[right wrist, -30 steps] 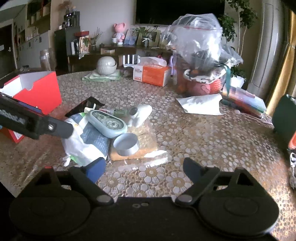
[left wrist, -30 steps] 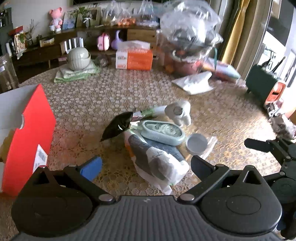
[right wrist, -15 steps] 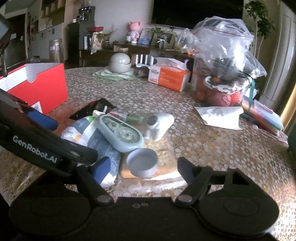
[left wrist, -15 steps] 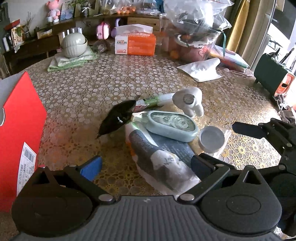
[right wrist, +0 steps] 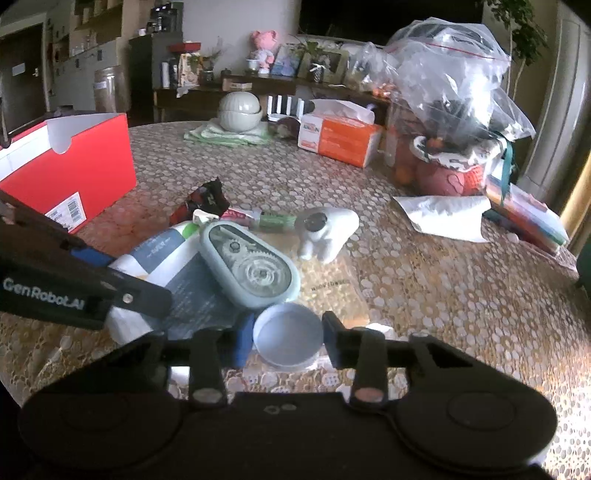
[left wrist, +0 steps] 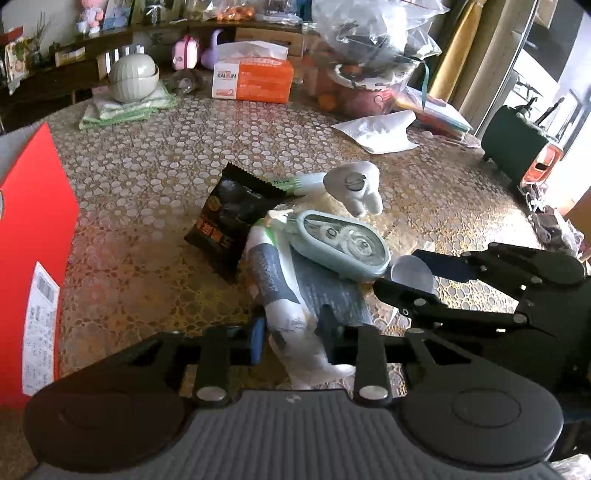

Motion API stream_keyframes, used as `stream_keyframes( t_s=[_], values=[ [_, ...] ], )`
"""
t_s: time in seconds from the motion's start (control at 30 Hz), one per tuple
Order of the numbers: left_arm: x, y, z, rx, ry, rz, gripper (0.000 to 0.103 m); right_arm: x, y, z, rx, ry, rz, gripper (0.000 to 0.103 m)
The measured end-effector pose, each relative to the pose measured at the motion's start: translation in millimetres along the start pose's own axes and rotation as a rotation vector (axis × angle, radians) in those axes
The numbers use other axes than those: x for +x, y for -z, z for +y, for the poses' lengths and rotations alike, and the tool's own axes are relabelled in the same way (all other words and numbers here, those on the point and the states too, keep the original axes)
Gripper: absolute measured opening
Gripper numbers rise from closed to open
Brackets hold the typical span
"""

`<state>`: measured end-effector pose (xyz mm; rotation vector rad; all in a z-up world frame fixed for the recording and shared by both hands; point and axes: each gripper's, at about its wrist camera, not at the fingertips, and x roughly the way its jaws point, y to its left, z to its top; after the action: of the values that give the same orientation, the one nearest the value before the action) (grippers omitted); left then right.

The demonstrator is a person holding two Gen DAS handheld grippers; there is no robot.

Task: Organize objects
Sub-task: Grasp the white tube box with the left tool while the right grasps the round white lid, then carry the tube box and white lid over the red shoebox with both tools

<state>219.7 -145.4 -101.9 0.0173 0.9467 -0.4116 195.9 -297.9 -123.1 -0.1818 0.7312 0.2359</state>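
At the left edge of the table [left wrist: 147, 173], which wears a cloth patterned with pale dots, stands an open red cardboard box [left wrist: 35, 236] with a white label. Toward the middle lies a black crinkled snack packet [left wrist: 225, 221], and just beside it a white and grey soft plastic pouch [left wrist: 280, 280] stretches toward the near edge. The left tool [left wrist: 291, 338] has its jaws closing on the near end of that pouch, the blue pad and the black pad pressing its white sides. A pale green oval correction-tape dispenser [left wrist: 343, 243] rests on the far part of the pouch, touching it. Behind the dispenser a slim green and white tube [left wrist: 299, 182] lies with one end tucked at the snack packet, and a small white tooth-shaped figure [left wrist: 356, 184] stands at its other end. To the right of the dispenser sits a shallow round grey plastic lid [right wrist: 288, 332]; the right tool [right wrist: 286, 341] is closing around it, its pads against the lid's rim on both sides. Along the far edge of the table sit a folded green cloth under a pale ribbed bowl [left wrist: 133, 79], an orange tissue box [left wrist: 255, 79] and a big clear plastic bag [left wrist: 373, 35], with a white sheet of paper [left wrist: 380, 131] nearer the right edge.
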Motion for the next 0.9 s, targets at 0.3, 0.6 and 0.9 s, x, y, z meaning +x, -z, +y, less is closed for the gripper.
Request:
stream_keyframes(
  t_s=[0.3,0.6,0.9],
  values=[
    [-22,16,8,0.011,-0.017,-0.008,0.015,-23,10,12,0.022,0.008,0.015,0.038],
    [-54,47,27,-0.039,-0.029,-0.02,0.014,-56,18,35,0.029,-0.007,0.016,0.038],
    [-88,69,31,-0.063,-0.048,-0.049,0.014,-85,19,61,0.069,-0.033,0.0,0.038]
  ],
)
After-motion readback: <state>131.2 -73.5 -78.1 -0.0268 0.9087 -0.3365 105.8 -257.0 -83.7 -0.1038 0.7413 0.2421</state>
